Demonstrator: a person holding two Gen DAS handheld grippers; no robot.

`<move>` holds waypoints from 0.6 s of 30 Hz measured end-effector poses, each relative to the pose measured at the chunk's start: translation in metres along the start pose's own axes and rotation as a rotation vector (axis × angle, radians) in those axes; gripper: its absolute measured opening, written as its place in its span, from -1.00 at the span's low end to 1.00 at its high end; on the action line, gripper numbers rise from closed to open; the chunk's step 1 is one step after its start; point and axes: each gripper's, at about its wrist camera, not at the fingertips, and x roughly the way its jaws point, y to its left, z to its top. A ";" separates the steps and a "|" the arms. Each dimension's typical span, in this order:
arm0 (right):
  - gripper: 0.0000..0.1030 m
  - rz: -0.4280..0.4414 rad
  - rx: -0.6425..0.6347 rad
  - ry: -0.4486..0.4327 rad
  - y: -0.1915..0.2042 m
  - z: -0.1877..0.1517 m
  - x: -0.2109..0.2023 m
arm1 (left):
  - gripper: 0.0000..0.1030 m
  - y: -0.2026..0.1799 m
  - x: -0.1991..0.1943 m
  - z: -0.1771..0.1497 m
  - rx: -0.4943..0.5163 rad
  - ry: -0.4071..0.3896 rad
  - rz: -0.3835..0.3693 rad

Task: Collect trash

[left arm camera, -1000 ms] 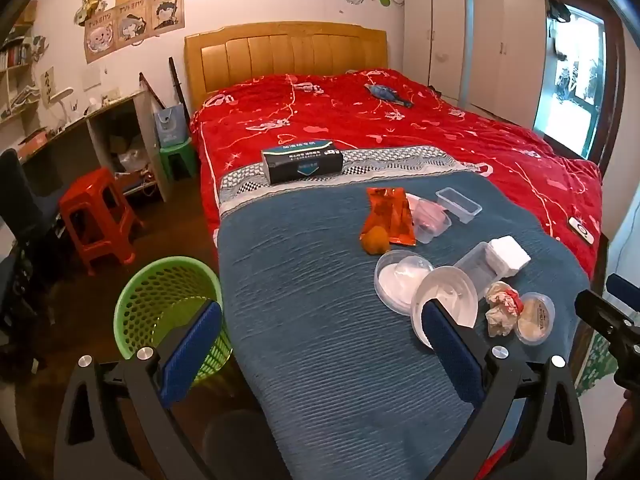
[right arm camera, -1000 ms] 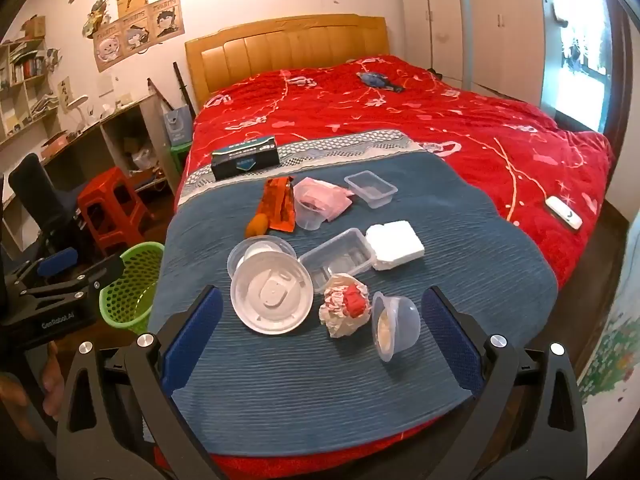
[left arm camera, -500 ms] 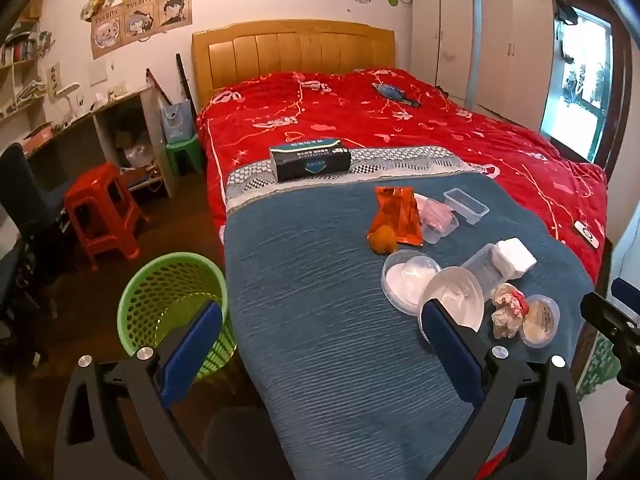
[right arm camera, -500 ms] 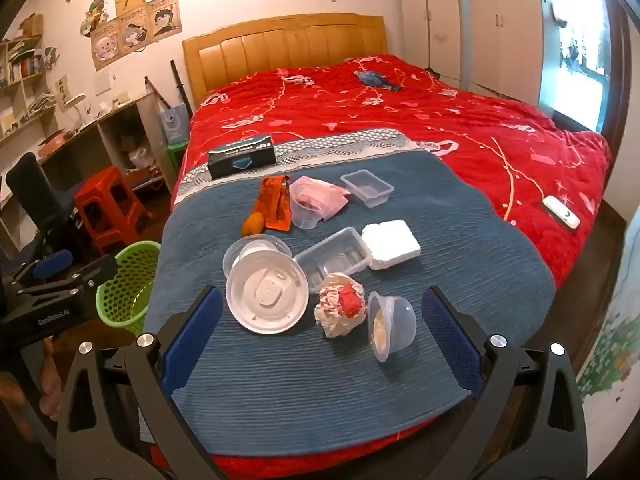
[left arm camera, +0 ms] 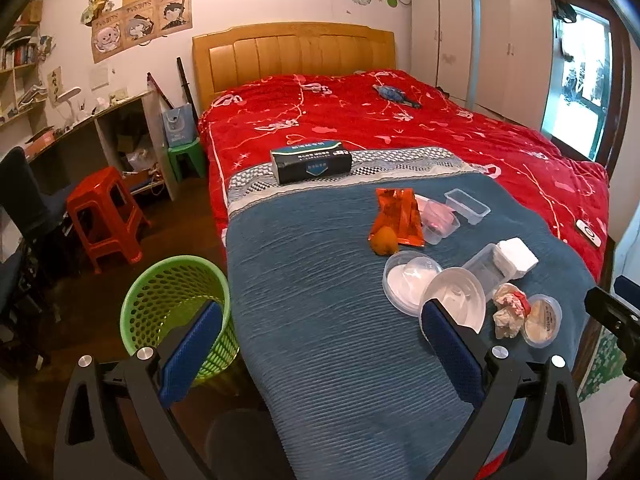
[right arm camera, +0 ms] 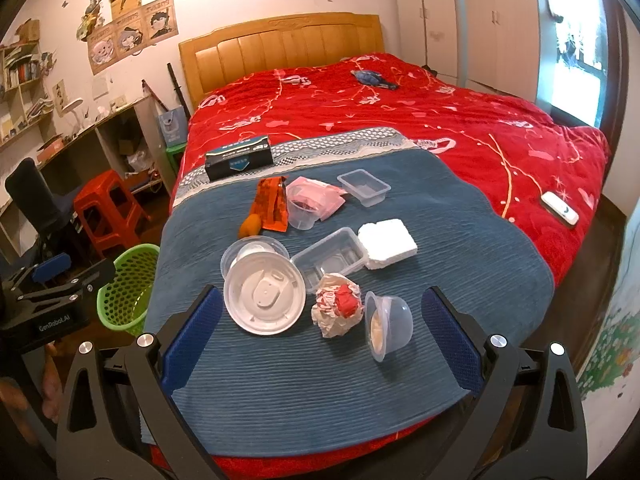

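Observation:
Trash lies on a blue blanket point(right arm camera: 460, 240) at the foot of the bed: a round white lid point(right arm camera: 264, 295), a crumpled red-and-white wrapper point(right arm camera: 338, 310), a small tipped plastic cup point(right arm camera: 388, 326), a clear tray point(right arm camera: 330, 260), a white foam box point(right arm camera: 387, 243), an orange packet point(right arm camera: 273, 204) and a pink bag point(right arm camera: 318, 198). A green mesh bin point(left arm camera: 176, 312) stands on the floor left of the bed. My left gripper point(left arm camera: 320, 356) is open and empty near the bed's left corner. My right gripper point(right arm camera: 320, 352) is open and empty, short of the wrapper.
A dark tissue box point(left arm camera: 311, 160) sits on the red quilt point(left arm camera: 400, 120). A white remote point(right arm camera: 560, 209) lies near the bed's right edge. A red stool point(left arm camera: 105, 216), a black chair point(left arm camera: 24, 200) and a desk point(left arm camera: 80, 128) stand left. Wardrobes point(left arm camera: 480, 40) line the back right.
Both grippers have drawn back slightly from the bed, so the trash looks a little farther off. Both stay open and empty. Nothing on the blanket has moved.

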 end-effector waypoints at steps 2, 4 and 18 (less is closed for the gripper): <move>0.91 0.002 0.002 -0.001 -0.001 0.000 -0.001 | 0.88 0.001 0.000 0.000 -0.003 0.001 -0.001; 0.91 0.002 0.001 -0.001 -0.001 0.000 -0.001 | 0.88 0.000 0.000 0.000 -0.001 -0.002 0.005; 0.91 0.003 -0.001 0.001 0.001 0.000 -0.001 | 0.88 0.002 -0.002 -0.001 -0.008 0.003 0.001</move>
